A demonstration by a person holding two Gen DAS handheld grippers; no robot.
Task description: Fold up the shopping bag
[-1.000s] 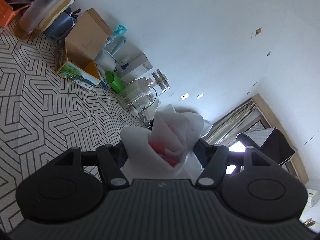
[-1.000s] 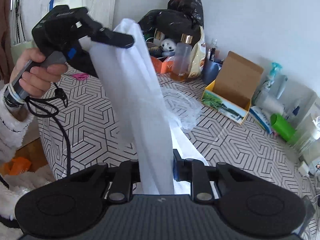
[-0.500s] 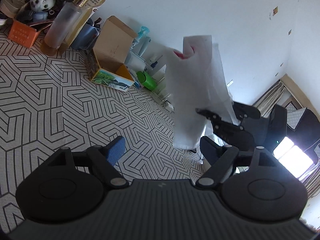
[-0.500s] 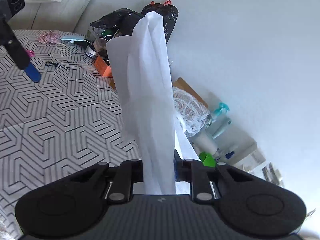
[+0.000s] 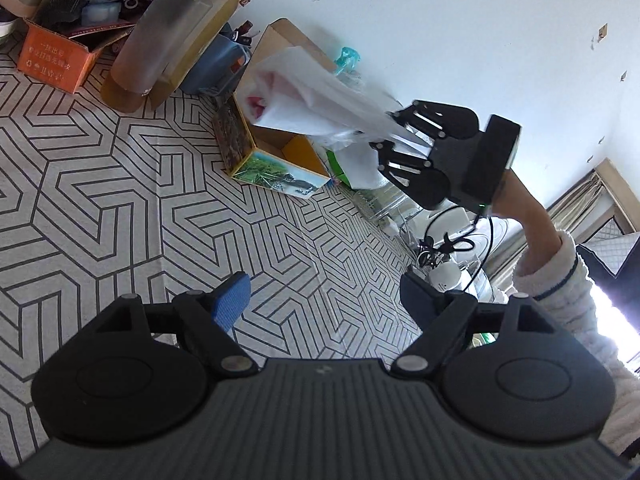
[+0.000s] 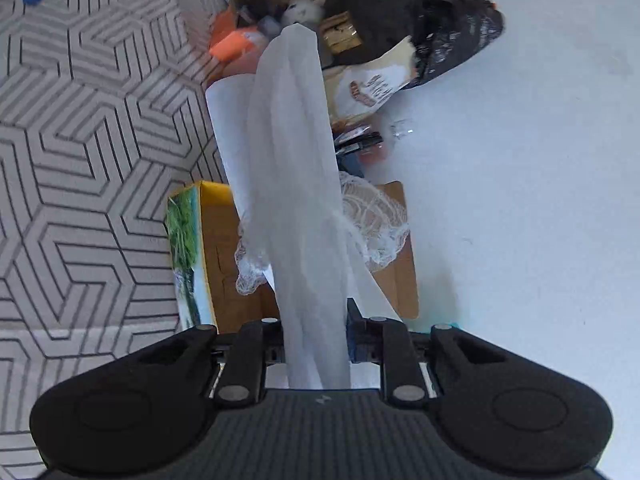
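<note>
Bag: thin white nonwoven shopping bag (image 6: 292, 184), bunched, crumpled.
Right gripper (image 6: 316, 340): clamped on the bag.
Left gripper (image 5: 324, 292): jaws spread, empty.
Left view only: fleecy sleeve (image 5: 560, 280), right of frame.

Ahead and to the left of your left gripper, the orange cardboard box (image 5: 54, 60) carries two lines of pale Chinese print, too small for you to read. Beyond your right gripper, the paper snack bag (image 6: 370, 88) shows brown lettering, blurred past reading. You can read nothing else
</note>
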